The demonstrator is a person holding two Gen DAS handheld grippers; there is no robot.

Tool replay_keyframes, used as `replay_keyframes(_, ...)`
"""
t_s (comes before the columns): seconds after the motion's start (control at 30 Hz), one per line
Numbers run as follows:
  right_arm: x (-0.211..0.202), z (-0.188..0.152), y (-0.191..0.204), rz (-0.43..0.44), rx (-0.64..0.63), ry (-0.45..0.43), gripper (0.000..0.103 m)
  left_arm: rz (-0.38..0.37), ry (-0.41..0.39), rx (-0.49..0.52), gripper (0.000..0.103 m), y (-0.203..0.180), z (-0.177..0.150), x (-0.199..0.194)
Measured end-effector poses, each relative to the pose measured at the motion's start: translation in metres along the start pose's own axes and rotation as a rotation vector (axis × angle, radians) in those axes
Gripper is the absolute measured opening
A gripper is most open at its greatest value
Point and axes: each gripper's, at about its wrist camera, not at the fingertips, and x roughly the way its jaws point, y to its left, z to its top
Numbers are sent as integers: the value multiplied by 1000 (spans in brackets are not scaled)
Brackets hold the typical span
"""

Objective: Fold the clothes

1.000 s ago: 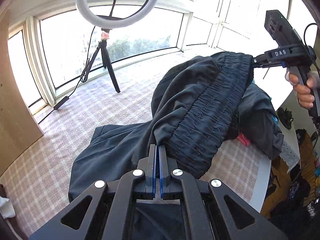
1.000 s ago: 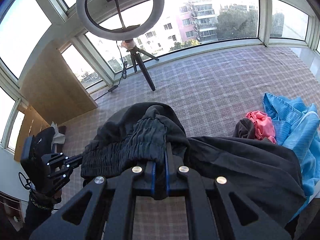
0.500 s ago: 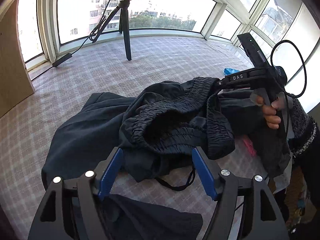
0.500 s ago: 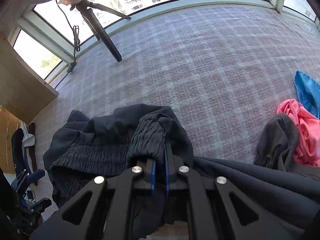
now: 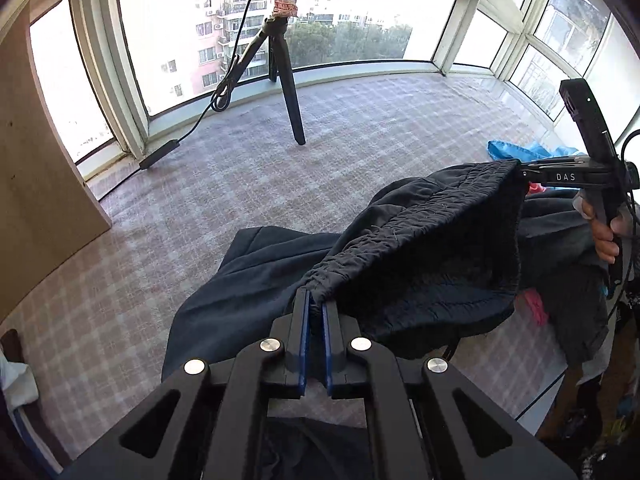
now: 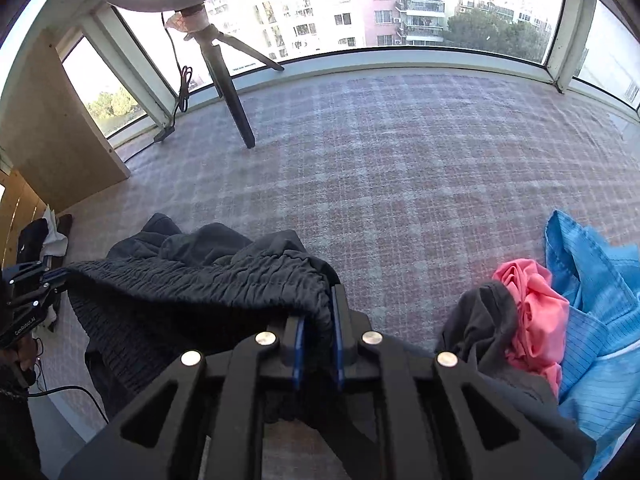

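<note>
Left wrist view:
Left hand-held gripper [image 5: 314,309]: closed on the elastic waistband [image 5: 400,226] of the dark trousers [image 5: 248,284].
Trousers: held up at the waist; legs trail on the checked surface [image 5: 100,300].
Handling: soft, limp and light is judged; the gathered waistband is best gripped.

Right wrist view:
Right hand-held gripper [image 6: 318,322]: pinched on the waistband's other end.
Hidden: hems and drawstring are cut off; the heap with the pink garment [image 6: 534,308] cannot be sorted out.
</note>
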Motion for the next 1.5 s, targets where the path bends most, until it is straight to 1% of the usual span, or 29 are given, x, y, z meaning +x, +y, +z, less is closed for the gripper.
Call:
replay_keyframes(0.03,10,1,0,-10,7,24,14,-2,28,10,6,-1,4,9)
replay_keyframes(0.1,20,1,-5,9,33,49,15,23,73,26,7,0,11,29)
replay_keyframes(0.17,17,0,-11,54,50,52,16,35,103,33,7,2,16,44)
replay_keyframes(0.23,3,-2,-15,100,41,32,23,7,116,7,9,6,21,51)
replay_keyframes(0.27,-7,-3,-16,112,34,16,29,-4,122,-1,10,8,22,53)
replay_keyframes(0.33,-28,-5,-16,122,22,-14,34,-12,126,4,10,7,21,52)
replay_keyframes(0.4,-41,-7,-18,131,27,-25,43,-20,130,9,15,7,20,51)
replay_keyframes(0.43,-42,-10,-18,128,36,-15,44,-23,132,11,20,7,19,51)
replay_keyframes(0.47,-43,-12,-18,125,45,-5,44,-22,136,16,26,6,18,51)
replay_keyframes(0.57,-30,-16,-9,122,70,40,44,18,145,60,30,-3,19,57)
replay_keyframes(0.63,-14,-16,-4,100,88,69,44,12,147,79,35,-9,21,60)
replay_keyframes(0.73,7,-14,-2,72,115,108,44,23,152,115,35,-17,22,64)
replay_keyframes(0.83,16,-11,-3,115,148,114,44,37,160,128,35,-18,22,68)
replay_keyframes(0.93,24,-9,-4,100,156,125,44,42,165,109,35,-13,23,72)
replay_keyframes(1.03,20,-10,-9,166,202,121,44,56,162,119,35,-13,25,74)
replay_keyframes(1.13,8,-7,-4,143,183,85,44,70,159,142,36,-15,28,75)
replay_keyframes(1.2,16,-6,1,90,163,120,44,79,158,158,37,-16,29,77)
replay_keyframes(1.23,22,-7,3,92,157,136,44,84,157,166,38,-17,30,77)
replay_keyframes(1.3,32,-11,5,73,146,147,44,94,154,182,37,-18,31,79)
replay_keyframes(1.33,36,-13,4,57,145,144,43,97,151,187,27,-19,31,80)
replay_keyframes(1.37,38,-15,3,41,151,135,37,88,153,181,4,-18,30,79)
replay_keyframes(1.4,38,-18,0,34,166,125,27,79,152,176,5,-17,28,78)
replay_keyframes(1.5,24,-27,-14,53,248,79,17,43,110,158,5,-13,24,53)
